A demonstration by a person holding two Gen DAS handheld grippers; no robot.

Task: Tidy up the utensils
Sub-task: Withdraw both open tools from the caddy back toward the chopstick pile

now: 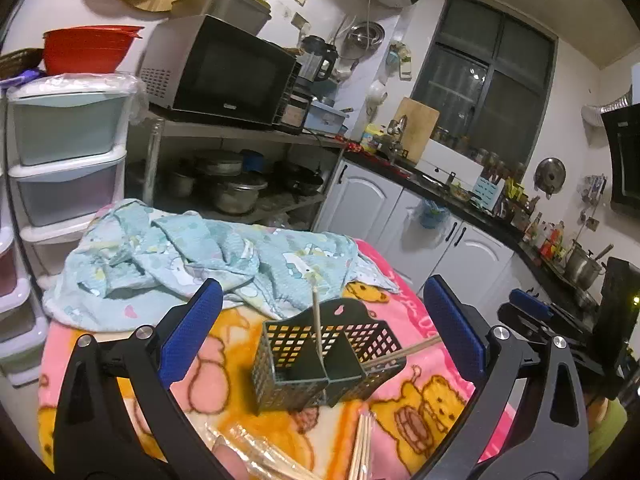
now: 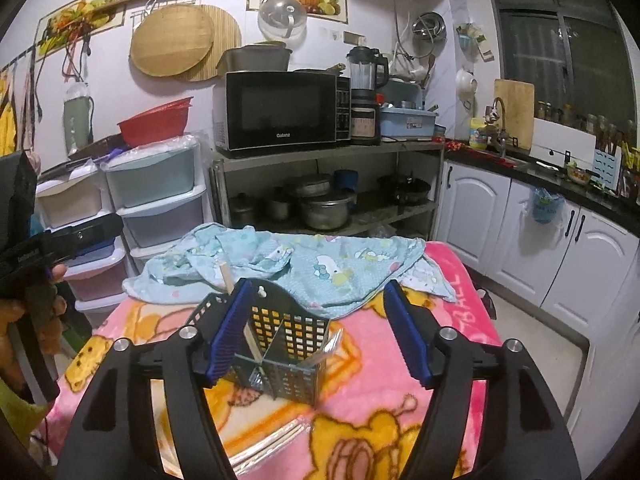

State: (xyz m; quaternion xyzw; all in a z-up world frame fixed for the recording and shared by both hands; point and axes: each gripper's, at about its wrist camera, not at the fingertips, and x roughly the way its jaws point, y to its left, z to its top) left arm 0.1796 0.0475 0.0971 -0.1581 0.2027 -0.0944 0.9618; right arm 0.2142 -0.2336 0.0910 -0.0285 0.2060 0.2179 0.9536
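Note:
A dark perforated utensil caddy (image 1: 326, 354) with two compartments stands on the pink cartoon blanket (image 1: 424, 412). One wooden chopstick (image 1: 317, 322) leans upright in it and another chopstick (image 1: 404, 354) pokes out to the right. My left gripper (image 1: 324, 332) is open wide, its blue pads on either side of the caddy and clear of it. In the right wrist view the same caddy (image 2: 280, 350) sits between my right gripper's (image 2: 316, 334) open jaws, with a chopstick (image 2: 230, 280) rising behind the left pad. Loose chopsticks (image 1: 362, 448) and wrapped ones (image 1: 256, 460) lie in front.
A crumpled light-blue cloth (image 1: 192, 256) covers the table's far side. Beyond it stand a metal shelf with pots (image 2: 324, 204), a microwave (image 2: 280, 110), plastic drawers (image 1: 68, 152) at left and white kitchen cabinets (image 2: 532, 240) at right. A person's hand (image 2: 32, 308) holds the left gripper's handle.

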